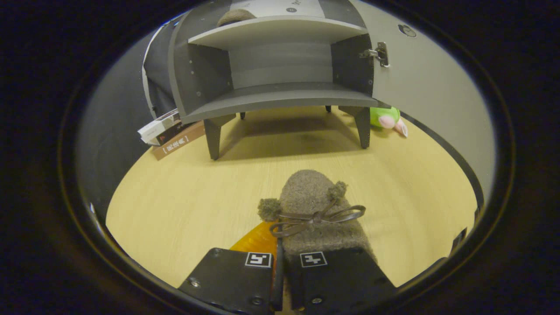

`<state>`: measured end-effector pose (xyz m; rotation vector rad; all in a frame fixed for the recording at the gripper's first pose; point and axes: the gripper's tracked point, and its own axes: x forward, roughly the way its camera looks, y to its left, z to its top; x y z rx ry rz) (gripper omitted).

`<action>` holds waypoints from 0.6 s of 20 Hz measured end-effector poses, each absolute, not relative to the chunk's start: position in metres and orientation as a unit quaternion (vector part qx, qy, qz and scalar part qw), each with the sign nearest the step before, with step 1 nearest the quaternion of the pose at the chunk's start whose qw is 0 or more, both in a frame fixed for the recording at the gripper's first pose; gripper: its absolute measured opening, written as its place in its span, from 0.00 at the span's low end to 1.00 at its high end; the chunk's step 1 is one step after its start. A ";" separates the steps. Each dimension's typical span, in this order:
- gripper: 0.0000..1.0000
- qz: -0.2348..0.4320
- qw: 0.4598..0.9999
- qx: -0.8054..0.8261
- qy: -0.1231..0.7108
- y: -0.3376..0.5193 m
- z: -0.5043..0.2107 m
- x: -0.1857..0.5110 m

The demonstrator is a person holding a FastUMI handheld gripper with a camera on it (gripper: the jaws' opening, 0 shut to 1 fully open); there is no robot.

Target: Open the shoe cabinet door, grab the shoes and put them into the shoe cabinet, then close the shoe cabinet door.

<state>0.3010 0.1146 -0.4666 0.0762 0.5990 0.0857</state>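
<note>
A brown fuzzy shoe (313, 210) with a dark bow and two pompoms juts forward from my gripper (280, 262), toe pointing at the cabinet. The fingers are nearly together and pinch the shoe's heel edge between them. An orange piece (258, 240) shows beside the shoe, just ahead of the left finger. Beyond the shoe, the grey shoe cabinet (280, 94) stands on short legs with its door (428, 87) swung open to the right. Its lower compartment is bare. A second brown shoe (235, 17) rests on the upper shelf.
The wooden floor (183, 188) stretches between me and the cabinet. A stack of books (168, 131) leans at the cabinet's left leg. A green and pink plush toy (387, 119) lies behind the right leg, under the open door.
</note>
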 end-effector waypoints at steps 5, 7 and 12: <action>0.11 0.069 0.965 0.029 0.253 0.126 -0.403 0.270; 0.11 0.075 0.969 0.026 0.234 0.128 -0.373 0.257; 0.11 0.095 0.979 0.006 0.179 0.136 -0.290 0.226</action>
